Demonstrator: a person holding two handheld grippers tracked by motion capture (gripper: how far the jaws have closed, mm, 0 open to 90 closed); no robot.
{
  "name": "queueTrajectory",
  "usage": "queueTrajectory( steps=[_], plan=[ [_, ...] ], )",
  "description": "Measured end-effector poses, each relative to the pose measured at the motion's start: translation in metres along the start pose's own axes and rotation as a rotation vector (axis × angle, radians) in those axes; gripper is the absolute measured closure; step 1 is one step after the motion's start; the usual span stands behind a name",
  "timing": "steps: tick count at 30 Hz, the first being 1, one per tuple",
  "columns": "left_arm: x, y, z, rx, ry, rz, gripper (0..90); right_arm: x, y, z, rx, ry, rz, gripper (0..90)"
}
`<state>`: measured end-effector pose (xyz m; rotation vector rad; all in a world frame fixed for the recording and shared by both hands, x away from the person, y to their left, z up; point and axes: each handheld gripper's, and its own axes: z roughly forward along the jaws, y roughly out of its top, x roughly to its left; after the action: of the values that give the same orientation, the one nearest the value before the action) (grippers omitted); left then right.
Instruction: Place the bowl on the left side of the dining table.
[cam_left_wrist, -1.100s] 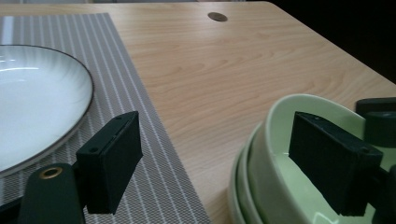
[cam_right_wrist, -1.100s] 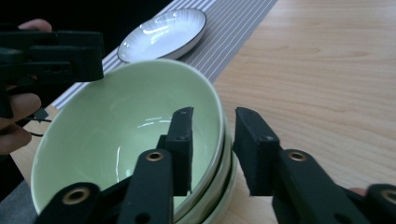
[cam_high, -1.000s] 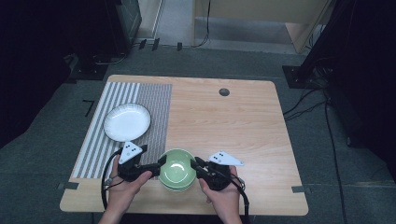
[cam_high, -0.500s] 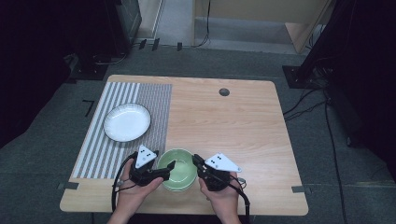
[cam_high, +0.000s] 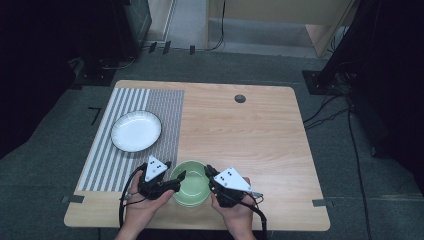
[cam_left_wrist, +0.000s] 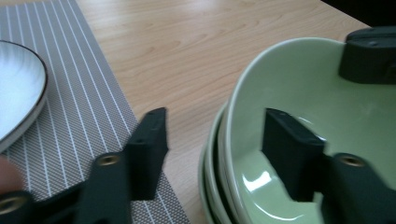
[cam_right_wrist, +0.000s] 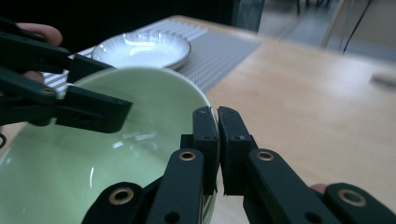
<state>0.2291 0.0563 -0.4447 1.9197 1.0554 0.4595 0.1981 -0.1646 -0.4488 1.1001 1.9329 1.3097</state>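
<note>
The green bowl, topmost of a nested stack at the worktop's near edge, is glazed, rigid, slippery and breakable; its thin rim is the sound hold. The right tongs are clamped on that rim. The left tongs, half open and just closing, straddle the opposite rim without gripping.

white plate: on striped mat | mat: table's left part | dark round cap: far edge
</note>
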Motion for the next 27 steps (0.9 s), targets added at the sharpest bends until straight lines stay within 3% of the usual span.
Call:
queueTrajectory(
  steps=[3,5,6,9,10,11,13,16,20,22,25,27],
  plan=[
    [0.0003,0.0,-0.0003,-0.005,0.022,0.006,50.6,0.0043,0.0002,-0.0015,-0.023,-0.02,-0.041,88.2],
    [0.0008,-0.0006,-0.0001,-0.007,0.033,0.007,55.0,0.0023,0.0014,-0.0007,-0.009,-0.008,-0.015,87.8],
    [0.0008,-0.0008,0.0002,-0.002,0.028,0.006,55.0,0.0023,0.0014,-0.0007,-0.009,-0.008,-0.015,87.8],
    [0.0006,-0.0012,0.0015,0.011,0.0,0.01,65.8,0.0014,0.0019,-0.0004,0.008,-0.004,0.014,86.8],
    [0.0008,-0.0016,0.0026,0.023,-0.029,0.008,69.5,0.0009,0.0028,0.0007,0.044,-0.004,0.034,79.8],
    [0.0008,-0.0016,0.0026,0.023,-0.029,0.008,72.6,0.0009,0.0028,0.0007,0.044,-0.004,0.034,79.8],
    [0.0,-0.0027,0.0037,0.029,-0.029,0.028,79.1,-0.0013,0.0019,0.0033,0.115,0.04,0.07,75.0],
    [0.0006,-0.0025,0.0038,0.031,-0.034,0.037,80.0,-0.0015,0.0001,0.0045,0.128,0.044,0.057,77.1],
    [-0.0001,-0.0028,0.0033,0.027,-0.036,0.046,80.8,0.0014,-0.0006,0.0068,0.117,-0.001,0.037,81.6],
    [-0.0023,-0.0029,0.0037,0.024,-0.043,0.047,80.4,0.0014,-0.0021,0.0066,0.078,-0.014,0.03,84.1],
    [-0.005,-0.0032,0.0047,0.019,-0.036,0.063,79.5,0.0036,-0.0017,0.0025,0.015,-0.029,-0.025,84.8],
    [-0.0043,-0.0034,0.006,0.021,-0.04,0.052,77.4,0.0072,-0.0013,-0.0009,-0.02,-0.048,-0.065,84.7]
  ],
)
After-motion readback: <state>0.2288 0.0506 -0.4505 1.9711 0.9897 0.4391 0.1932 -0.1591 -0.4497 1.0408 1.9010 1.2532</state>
